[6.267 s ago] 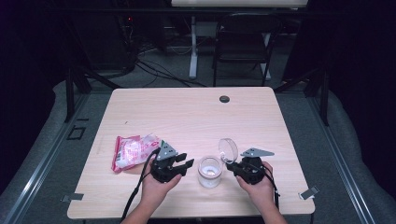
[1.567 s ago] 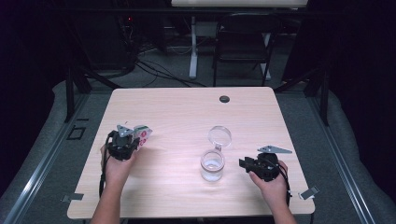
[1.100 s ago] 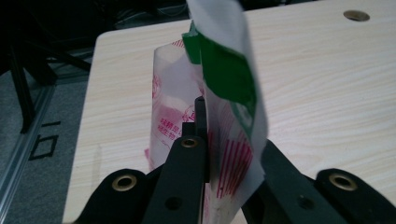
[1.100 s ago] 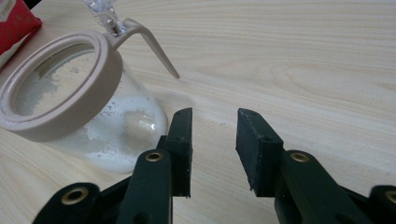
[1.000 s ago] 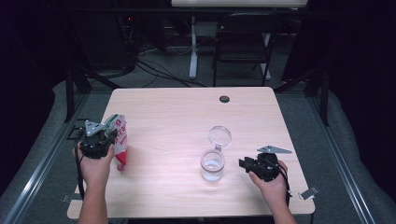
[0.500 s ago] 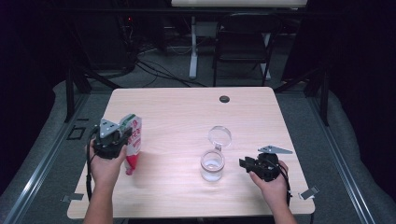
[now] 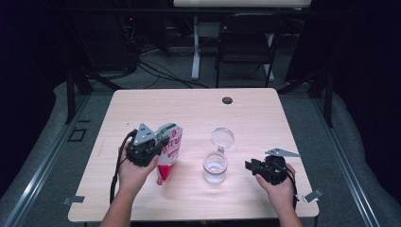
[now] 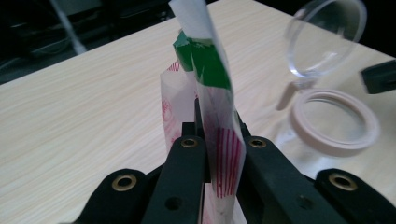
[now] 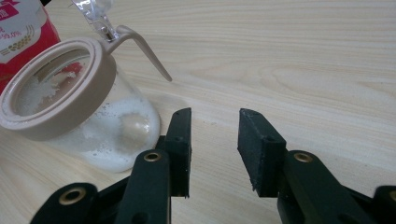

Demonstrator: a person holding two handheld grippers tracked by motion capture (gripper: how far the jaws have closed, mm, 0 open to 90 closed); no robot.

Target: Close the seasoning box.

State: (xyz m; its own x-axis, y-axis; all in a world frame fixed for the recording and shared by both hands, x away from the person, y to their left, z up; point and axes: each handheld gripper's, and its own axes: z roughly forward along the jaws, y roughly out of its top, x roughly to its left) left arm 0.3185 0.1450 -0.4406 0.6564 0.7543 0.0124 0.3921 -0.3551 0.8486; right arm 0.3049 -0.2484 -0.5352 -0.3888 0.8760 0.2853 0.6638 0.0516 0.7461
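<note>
One hand-held gripper (image 8: 212, 140) pinching pouch (image 8: 208, 93)

You are seeing print on the red-and-white pouch (image 9: 21, 28) alone: the right gripper view is showing "9.0%" in small red figures beside a wheat-ear emblem. Its larger white lettering is staying too blurred to read.

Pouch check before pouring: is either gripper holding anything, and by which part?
The left gripper pinches the pouch across its flat middle. The right gripper holds nothing.
</note>
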